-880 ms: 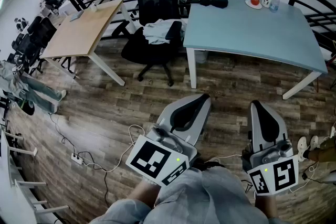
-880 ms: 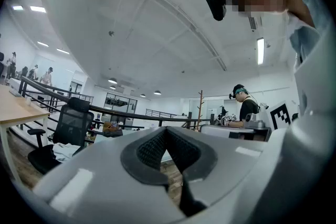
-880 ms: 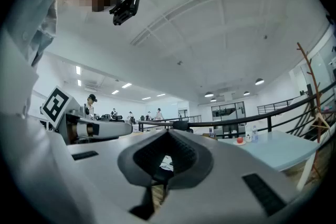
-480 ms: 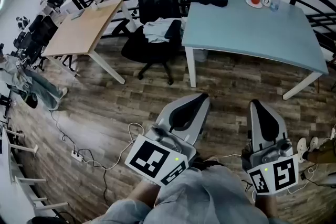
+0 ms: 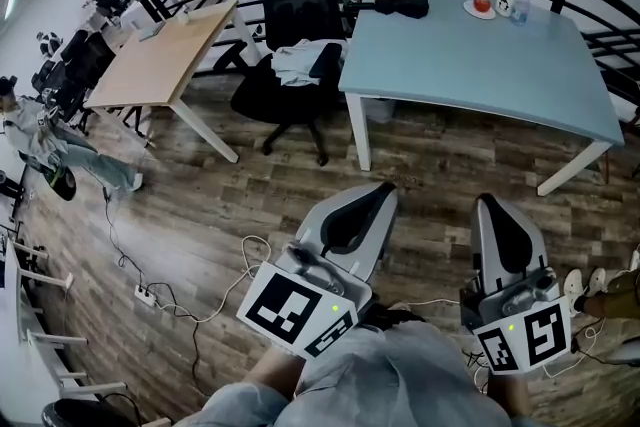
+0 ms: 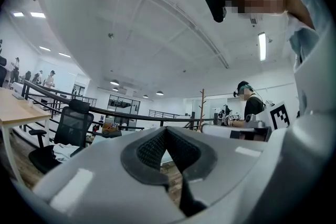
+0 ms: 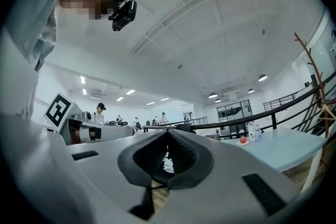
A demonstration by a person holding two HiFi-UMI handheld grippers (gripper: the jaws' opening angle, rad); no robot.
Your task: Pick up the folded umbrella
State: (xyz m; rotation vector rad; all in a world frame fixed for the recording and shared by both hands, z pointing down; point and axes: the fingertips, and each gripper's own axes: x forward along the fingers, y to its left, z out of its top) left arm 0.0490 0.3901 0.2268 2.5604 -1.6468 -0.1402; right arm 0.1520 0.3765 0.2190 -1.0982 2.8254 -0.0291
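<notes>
A dark folded umbrella (image 5: 401,4) lies on the far side of the light blue table (image 5: 470,65), next to a brown box. Both grippers hang low near my body over the wooden floor, well short of the table. The left gripper (image 5: 376,191) (image 6: 166,129) is shut with nothing between its jaws. My right gripper (image 5: 496,204) (image 7: 168,132) also has its jaws together and holds nothing. Both point level toward the table.
A plate with a red apple (image 5: 482,4), a cup and a bottle (image 5: 518,3) stand at the table's far right. A black office chair (image 5: 295,35) with clothes on it stands left of the table, beside a wooden desk (image 5: 160,60). Cables and a power strip (image 5: 148,298) lie on the floor.
Both grippers have kept their place. A person at the picture's left edge has stepped further into view, and the head view has shifted slightly.
</notes>
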